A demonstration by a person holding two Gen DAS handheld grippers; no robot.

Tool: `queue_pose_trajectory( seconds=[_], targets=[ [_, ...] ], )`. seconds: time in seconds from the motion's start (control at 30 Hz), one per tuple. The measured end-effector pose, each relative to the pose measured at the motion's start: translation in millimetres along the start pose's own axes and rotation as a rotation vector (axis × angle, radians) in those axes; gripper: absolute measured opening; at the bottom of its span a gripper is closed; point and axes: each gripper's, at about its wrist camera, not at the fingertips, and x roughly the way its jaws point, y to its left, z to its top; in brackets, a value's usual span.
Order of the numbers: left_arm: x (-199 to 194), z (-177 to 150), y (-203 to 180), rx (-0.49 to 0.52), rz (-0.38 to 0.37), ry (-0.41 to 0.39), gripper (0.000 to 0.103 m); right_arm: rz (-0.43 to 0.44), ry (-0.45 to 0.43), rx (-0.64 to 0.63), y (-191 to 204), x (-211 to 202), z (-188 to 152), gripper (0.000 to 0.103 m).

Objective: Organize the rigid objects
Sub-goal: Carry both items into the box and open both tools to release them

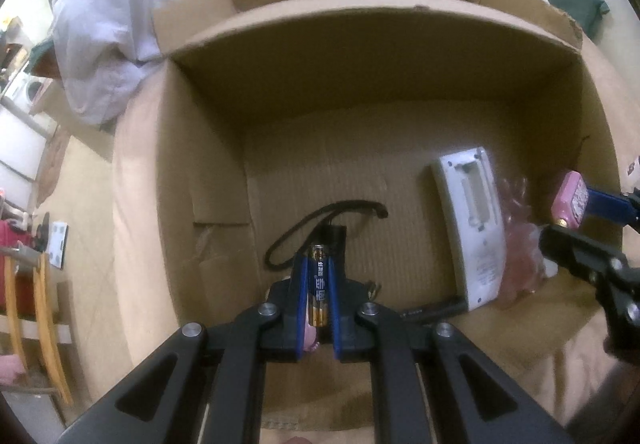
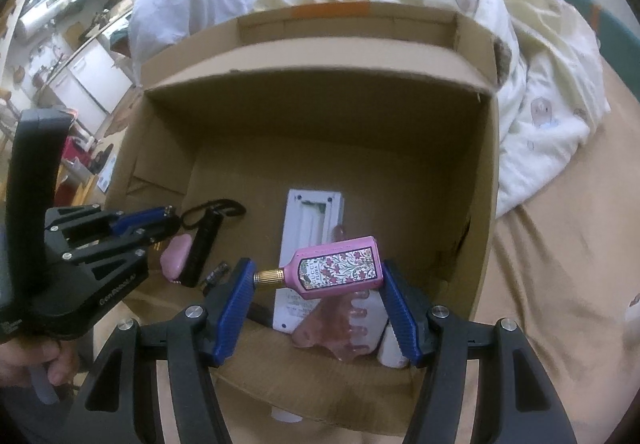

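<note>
Cardboard box (image 2: 482, 172) walls high, bare floor behind white remote (image 2: 310, 236)

The left tool (image 1: 318, 276) is matte black, with two flat blue pads (image 1: 303, 308) on its fingers and black linkage bars with teardrop cut-outs, pinned by round silver screws (image 1: 268, 310). The right tool (image 2: 318, 286) is built alike: ribbed blue pads (image 2: 234, 308), black bars, silver pivot screws (image 2: 194, 311). From the right wrist, the left tool shows a tall black handle (image 2: 34, 160) and small white lettering on its body.
</note>
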Motion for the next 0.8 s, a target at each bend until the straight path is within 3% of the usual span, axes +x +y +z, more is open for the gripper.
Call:
queue_pose_trajectory(
  seconds=[0.4, 0.43, 0.5, 0.53, 0.63, 0.7, 0.8],
  targets=[
    [10.5, 3.7, -0.5, 0.011, 0.002, 0.023, 0.012, -0.025, 0.021, 0.030, -6.3, 4.8, -1.6, 0.066],
    [10.6, 3.7, -0.5, 0.012, 0.002, 0.025, 0.015, -0.026, 0.020, 0.031, -6.5, 5.0, -1.5, 0.066],
    [10.1, 3.9, 1.9, 0.011, 0.001, 0.021, 0.043, -0.029, 0.021, 0.028, -5.7, 5.4, -1.7, 0.066],
    [7.8, 4.0, 2.7, 0.008, 0.006, 0.007, 0.050, -0.031, 0.021, 0.027, -5.1, 5.7, -1.1, 0.066],
    [3.4, 4.4, 3.6, 0.012, 0.022, -0.016, 0.056, -0.037, 0.022, 0.023, -3.3, 6.4, -0.4, 0.067],
    [1.8, 5.4, 4.6, 0.011, 0.026, -0.023, 0.072, -0.040, 0.019, 0.021, -3.1, 5.8, -0.2, 0.067],
    [-0.6, 6.3, 7.5, 0.001, 0.027, -0.036, 0.075, -0.025, 0.009, 0.034, -5.3, 3.4, 1.2, 0.067]
  ],
)
